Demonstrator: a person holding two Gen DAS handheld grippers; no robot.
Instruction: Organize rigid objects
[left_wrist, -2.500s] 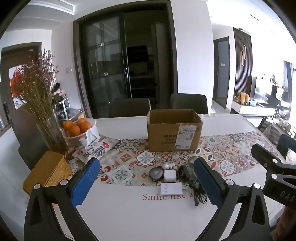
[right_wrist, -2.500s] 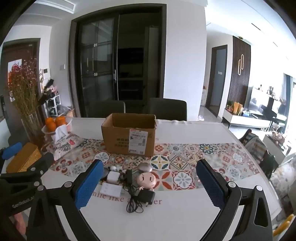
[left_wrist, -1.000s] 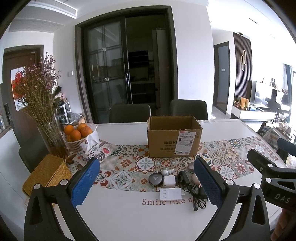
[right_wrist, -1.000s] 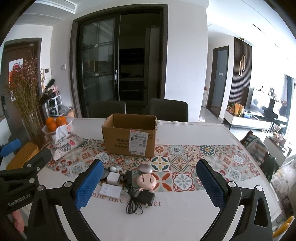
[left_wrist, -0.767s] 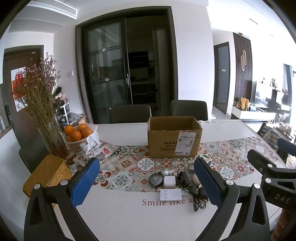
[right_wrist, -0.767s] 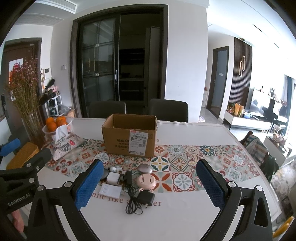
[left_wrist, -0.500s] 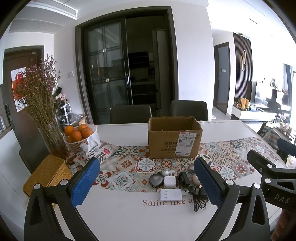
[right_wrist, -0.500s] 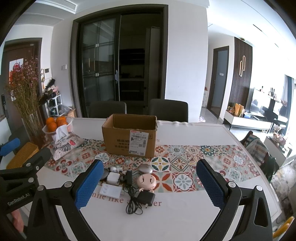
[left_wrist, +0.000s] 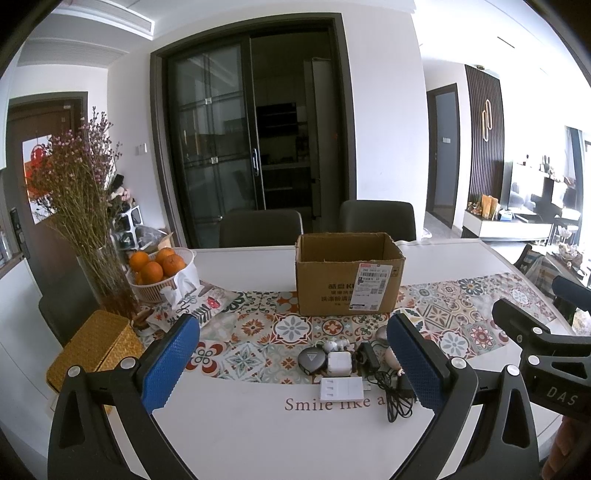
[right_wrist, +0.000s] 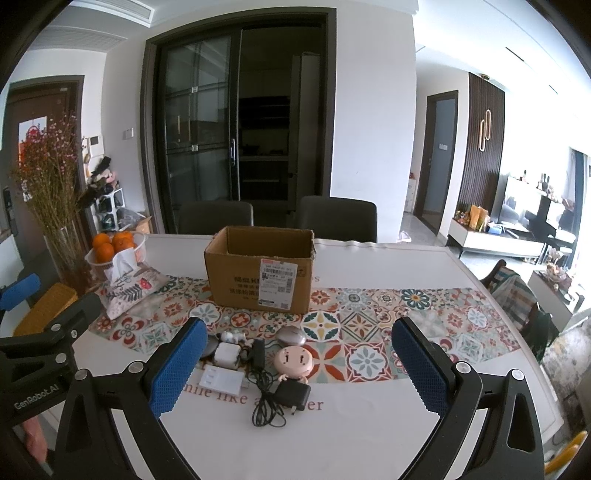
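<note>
An open cardboard box (left_wrist: 349, 275) (right_wrist: 260, 271) stands on the patterned runner. In front of it lies a small heap: a dark round gadget (left_wrist: 312, 360), a white charger cube (left_wrist: 340, 362) (right_wrist: 226, 352), a flat white box (left_wrist: 341, 388) (right_wrist: 221, 380), a black adapter with coiled cable (right_wrist: 291, 396) (left_wrist: 397, 400), a pink round figure (right_wrist: 293, 362) and a grey mouse (right_wrist: 290, 335). My left gripper (left_wrist: 293, 363) is open, held above the near table edge, left of the heap. My right gripper (right_wrist: 295, 363) is open too, nothing between its fingers.
A vase of dried flowers (left_wrist: 94, 236), a basket of oranges (left_wrist: 159, 269), a tissue pouch (right_wrist: 129, 290) and a woven yellow box (left_wrist: 96, 350) crowd the left side. Two dark chairs (right_wrist: 338, 218) stand behind the white table (right_wrist: 369, 424).
Both grippers have lifted and tilted up slightly; the box and heap sit a little lower and farther in each view. Nothing on the table has moved.
</note>
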